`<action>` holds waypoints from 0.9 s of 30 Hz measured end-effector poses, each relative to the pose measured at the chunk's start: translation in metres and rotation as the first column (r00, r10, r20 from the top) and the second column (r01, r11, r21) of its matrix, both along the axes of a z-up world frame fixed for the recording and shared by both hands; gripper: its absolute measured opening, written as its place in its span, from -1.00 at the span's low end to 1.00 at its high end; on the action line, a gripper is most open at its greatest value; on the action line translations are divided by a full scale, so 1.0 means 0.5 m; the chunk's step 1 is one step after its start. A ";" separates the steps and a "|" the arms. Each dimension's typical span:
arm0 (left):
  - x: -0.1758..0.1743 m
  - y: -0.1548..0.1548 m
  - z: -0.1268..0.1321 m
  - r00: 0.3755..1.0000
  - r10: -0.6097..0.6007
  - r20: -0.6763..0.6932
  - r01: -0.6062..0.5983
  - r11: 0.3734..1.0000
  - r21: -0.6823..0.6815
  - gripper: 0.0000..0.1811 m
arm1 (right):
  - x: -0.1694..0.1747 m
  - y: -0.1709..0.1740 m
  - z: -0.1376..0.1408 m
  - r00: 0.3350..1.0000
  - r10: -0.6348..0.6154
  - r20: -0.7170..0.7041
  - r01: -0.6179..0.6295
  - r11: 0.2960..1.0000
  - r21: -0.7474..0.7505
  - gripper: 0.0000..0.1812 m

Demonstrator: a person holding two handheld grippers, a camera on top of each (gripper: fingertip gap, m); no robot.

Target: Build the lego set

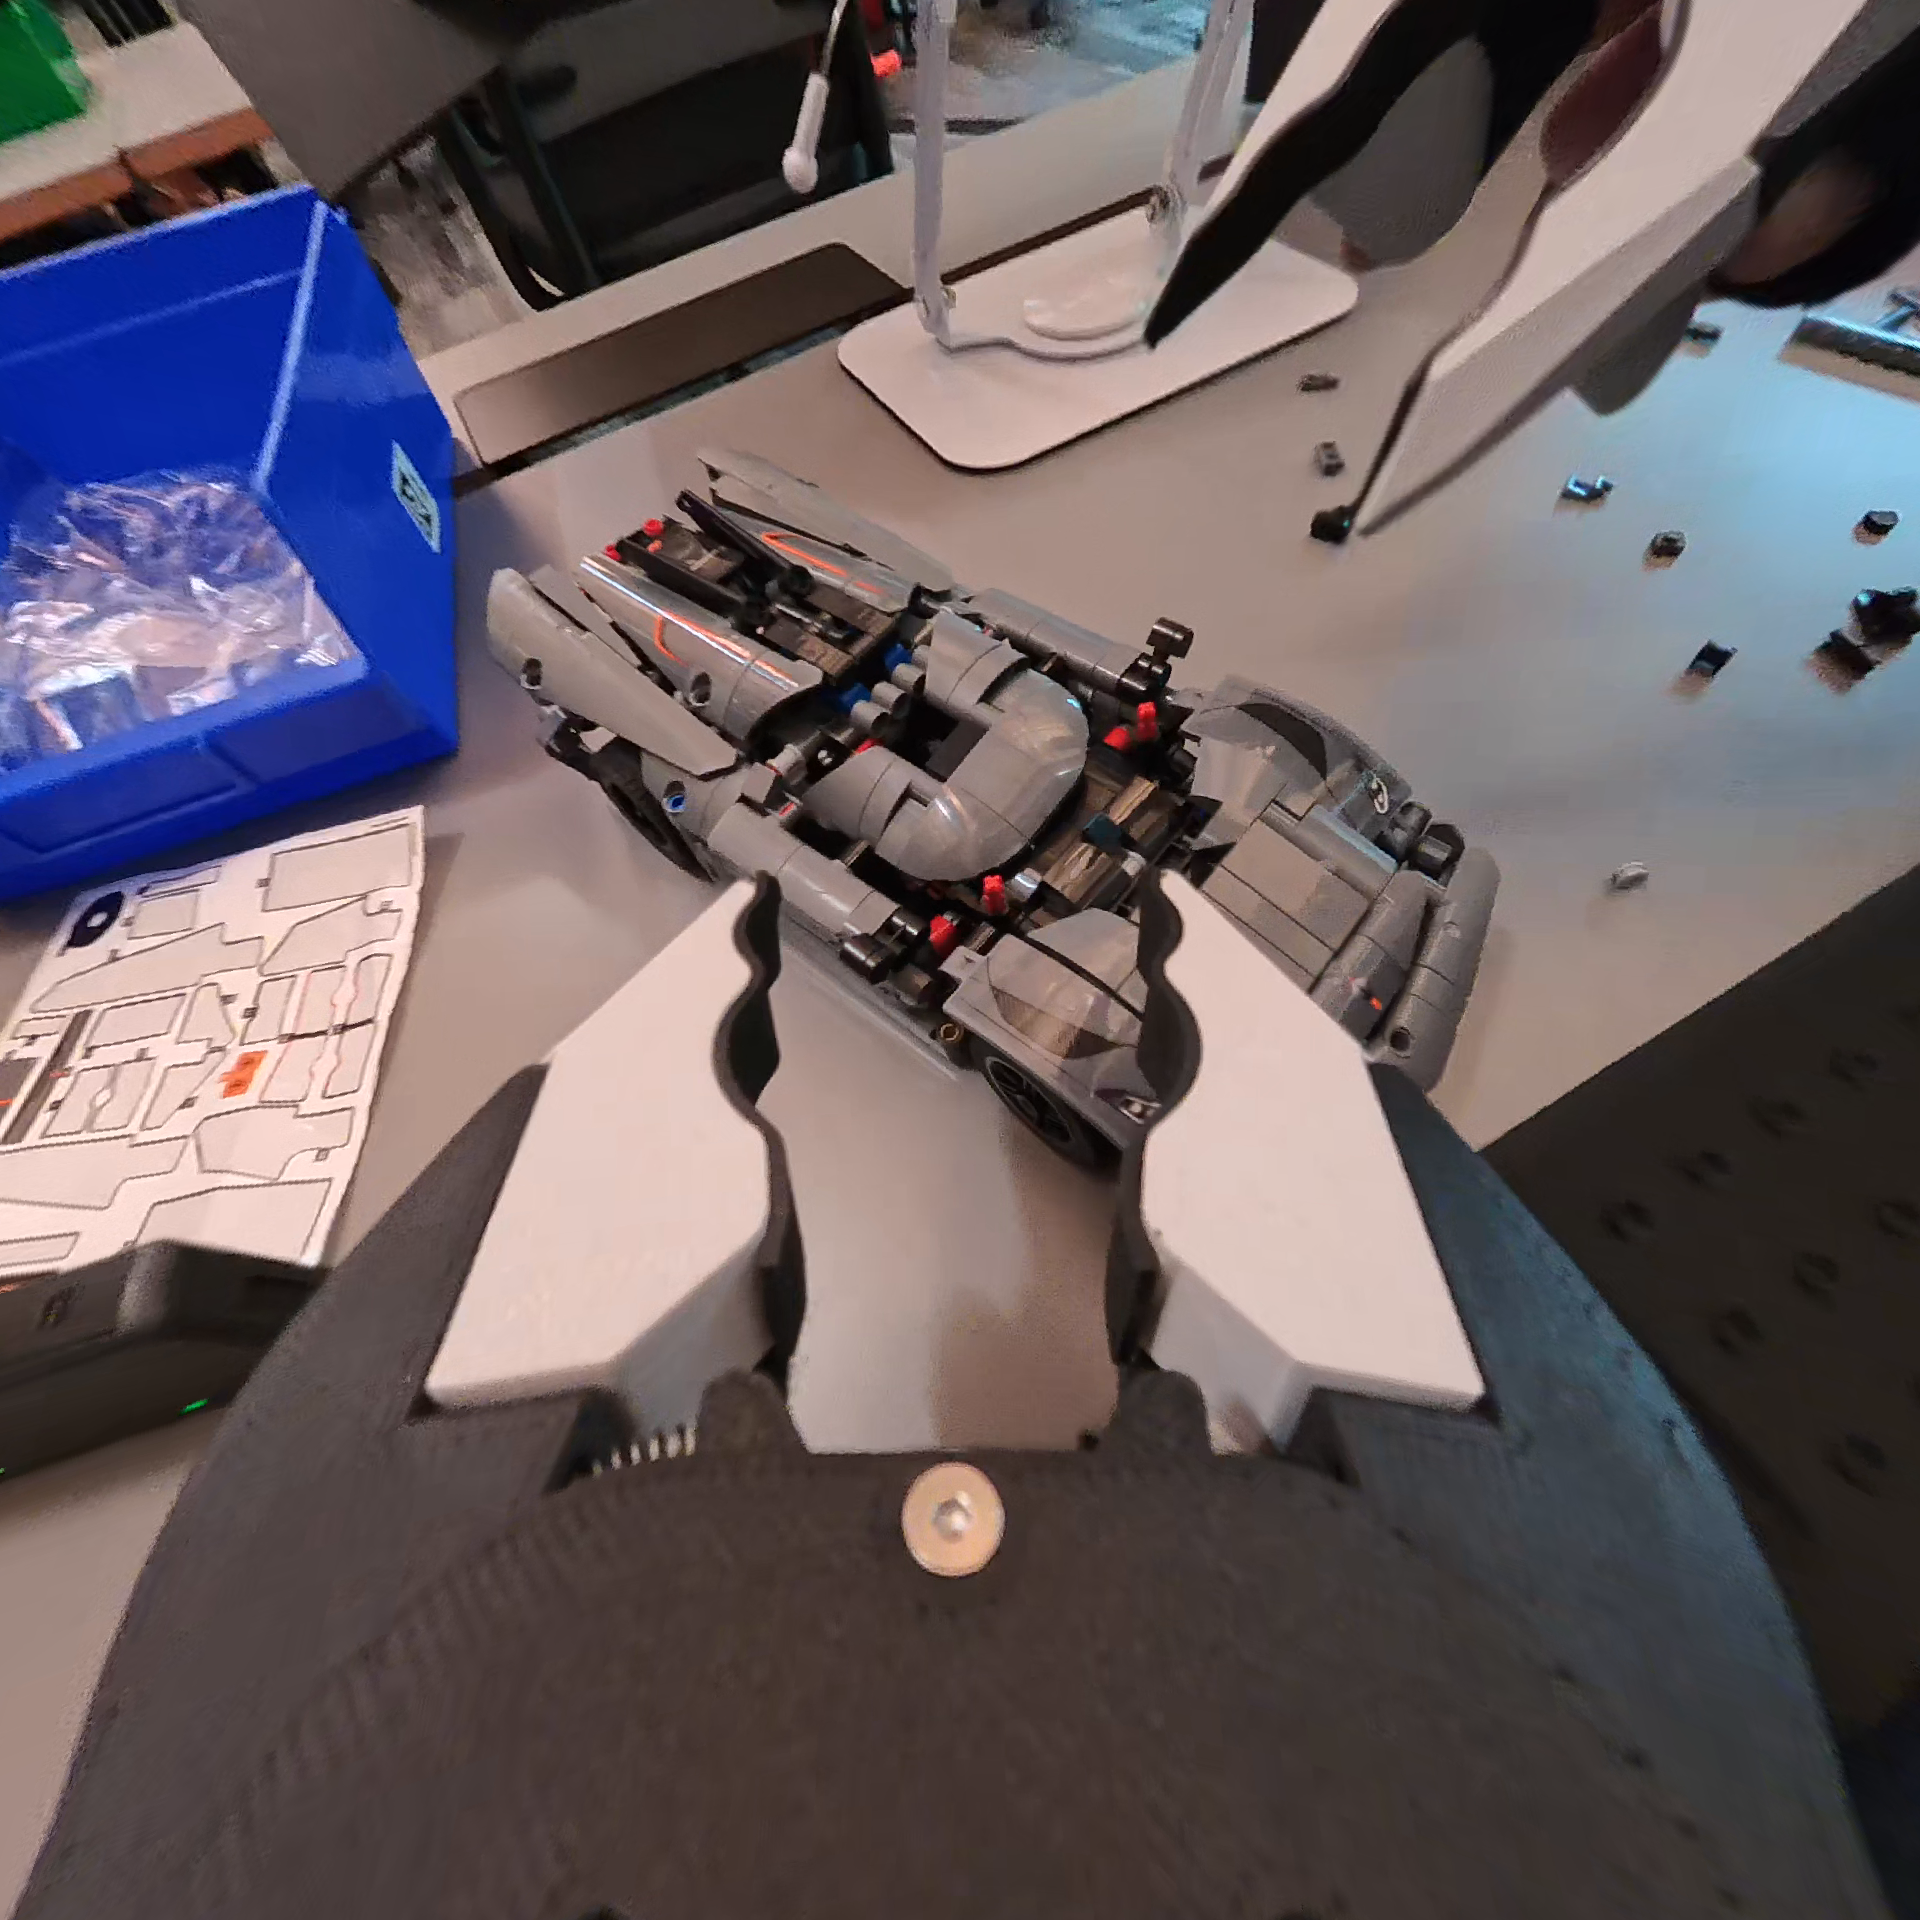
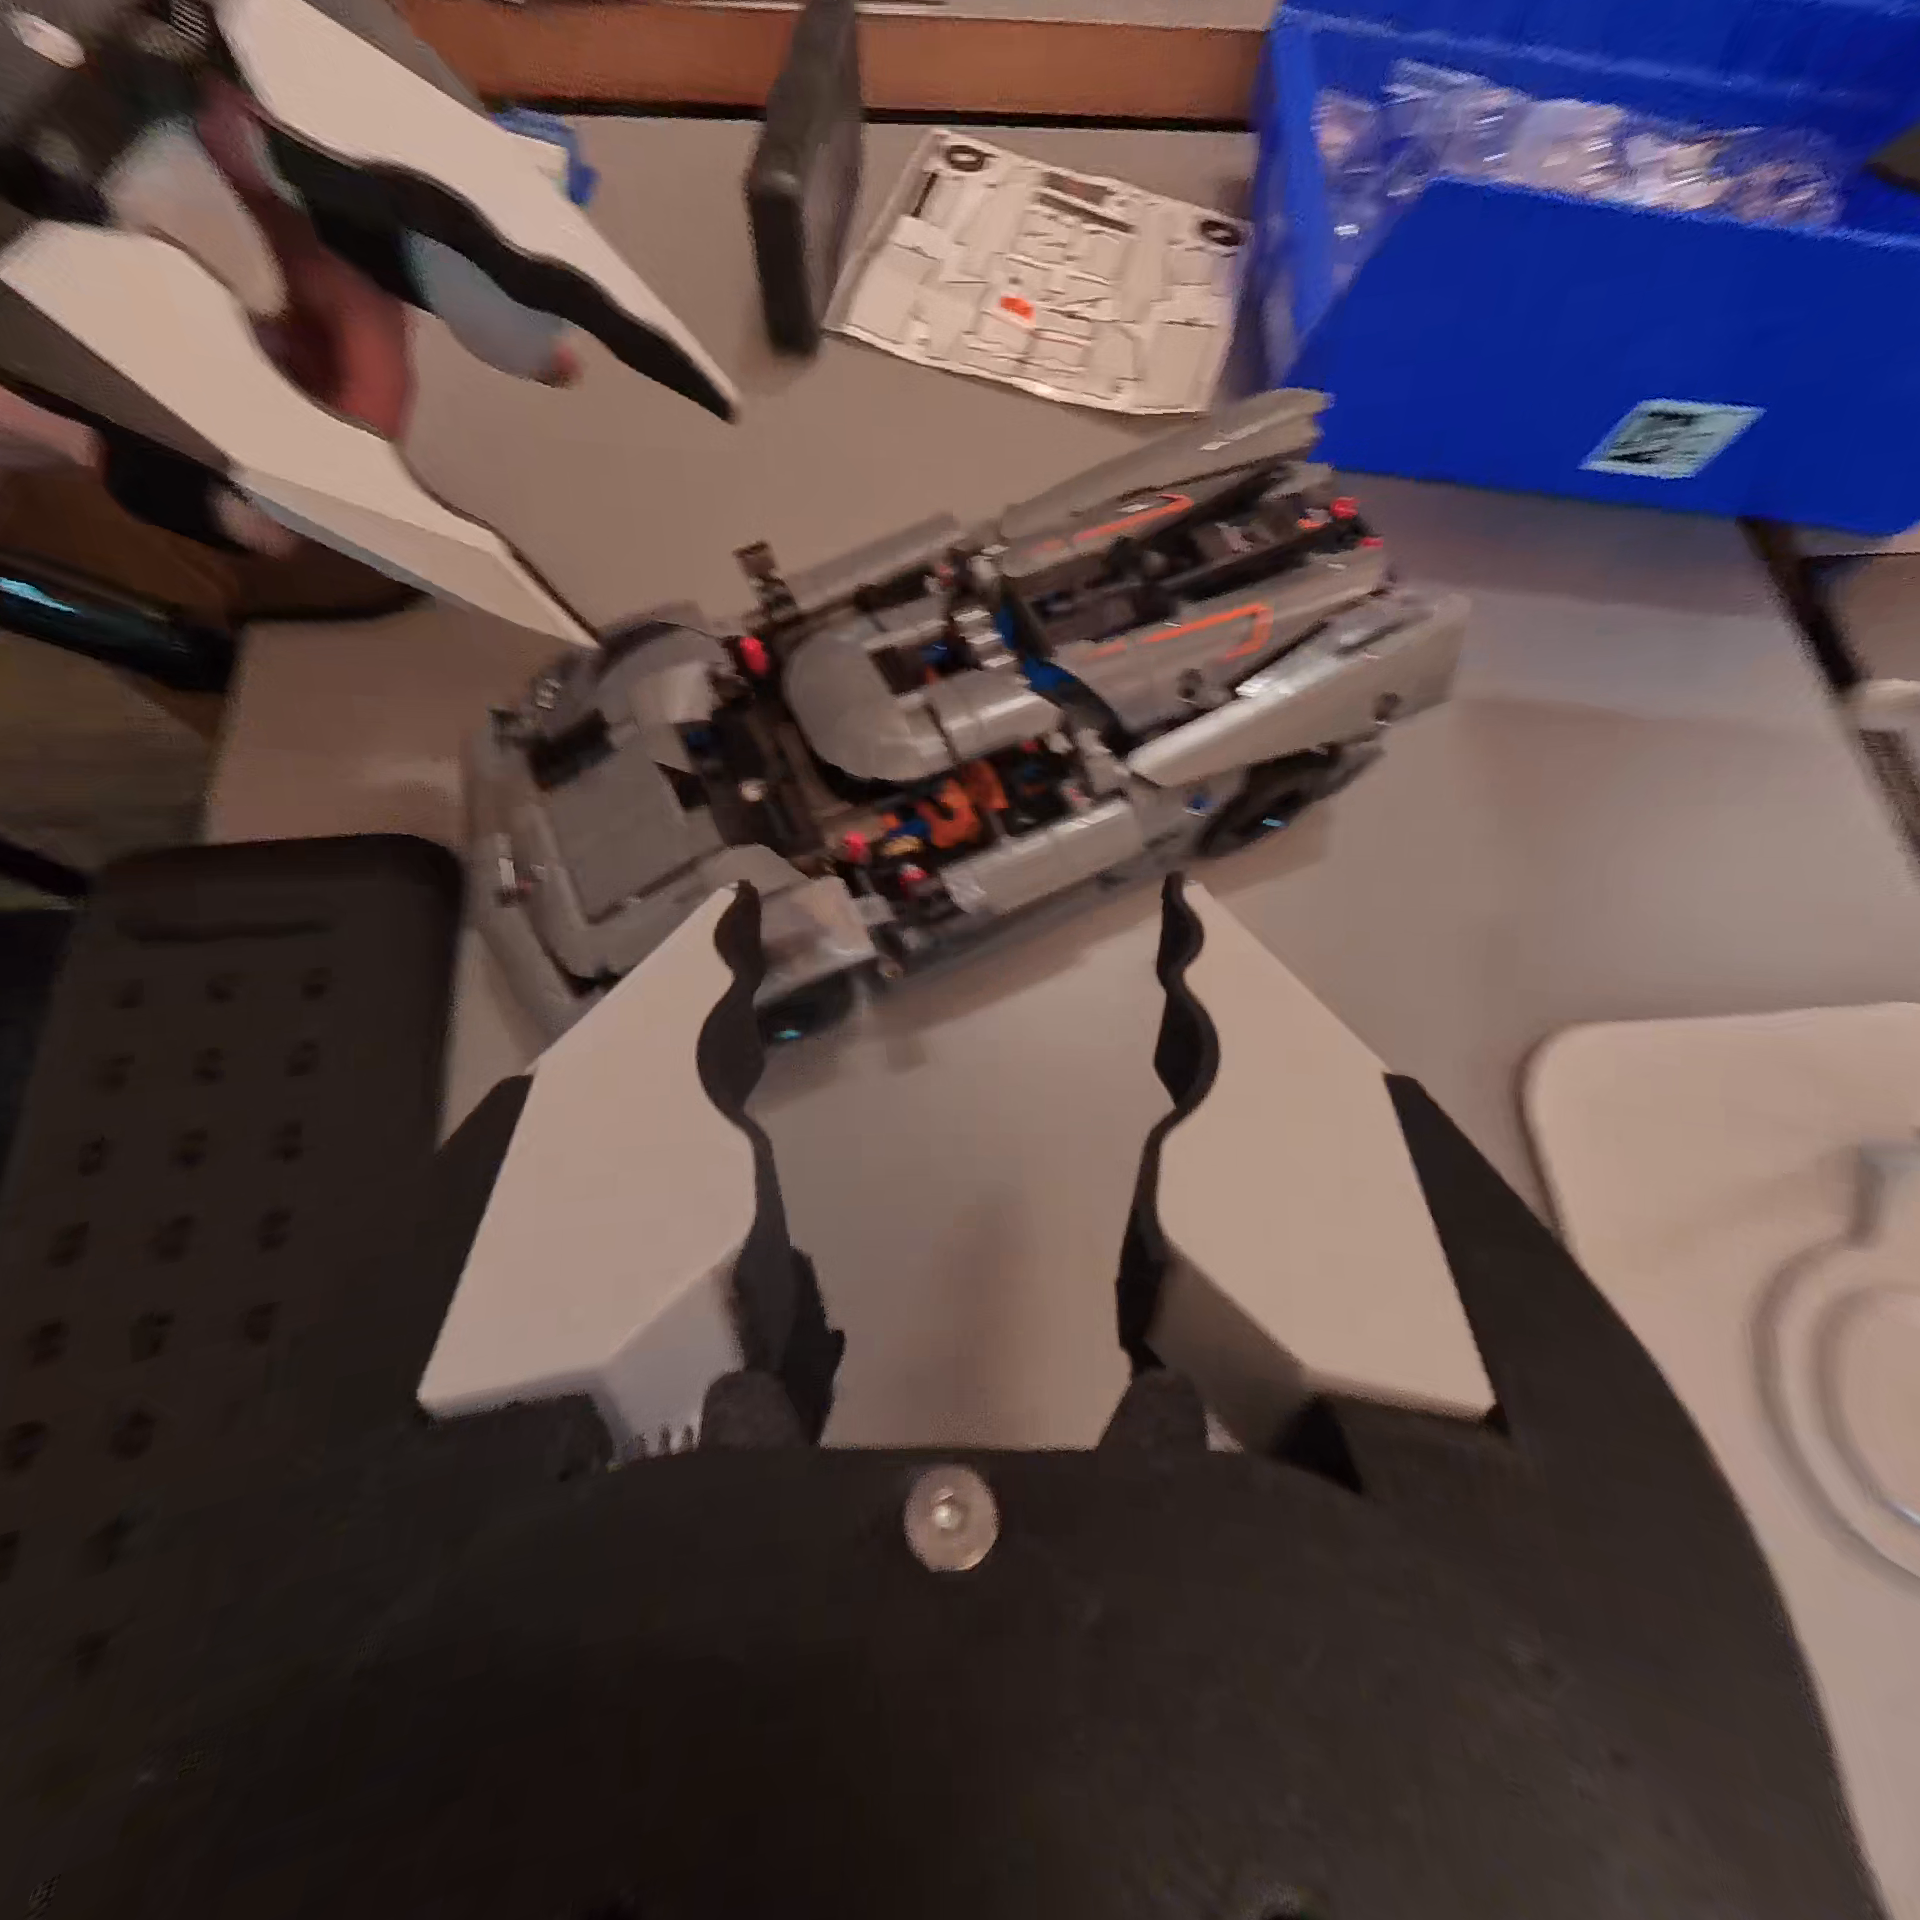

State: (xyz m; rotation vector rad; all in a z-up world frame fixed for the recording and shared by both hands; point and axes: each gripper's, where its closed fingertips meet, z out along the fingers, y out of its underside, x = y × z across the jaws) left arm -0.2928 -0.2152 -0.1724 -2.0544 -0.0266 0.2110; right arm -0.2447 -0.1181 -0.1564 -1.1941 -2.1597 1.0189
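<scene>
A grey lego car [image 1: 987, 810] with black, red and orange parts stands on the grey table, its top open. My left gripper [image 1: 961, 914] is open and empty, its tips just short of the car's near side by a front wheel. My right gripper [image 2: 958, 904] is open and empty, close to the car [image 2: 935, 727] on its other side. The right gripper also shows in the left wrist view [image 1: 1257, 426], raised at the upper right, with a small black piece [image 1: 1330, 523] on the table at its lower fingertip. The left gripper shows in the right wrist view [image 2: 660, 520], one finger by the car's end.
A blue bin [image 1: 343, 416] with plastic bags stands left of the car. A sticker sheet [image 1: 208, 1039] lies on a black box [image 1: 104, 1340]. A white stand base [image 1: 1039, 395] is behind the car. Several small black pieces [image 1: 1662, 545] lie at the right. A black perforated mat [image 1: 1714, 1195] is near right.
</scene>
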 end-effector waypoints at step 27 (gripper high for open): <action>0.012 0.045 -0.072 0.896 0.059 0.440 -0.084 0.996 0.038 -0.11 | -0.023 -0.044 -0.103 0.977 0.010 0.211 0.057 0.950 -0.306 -0.07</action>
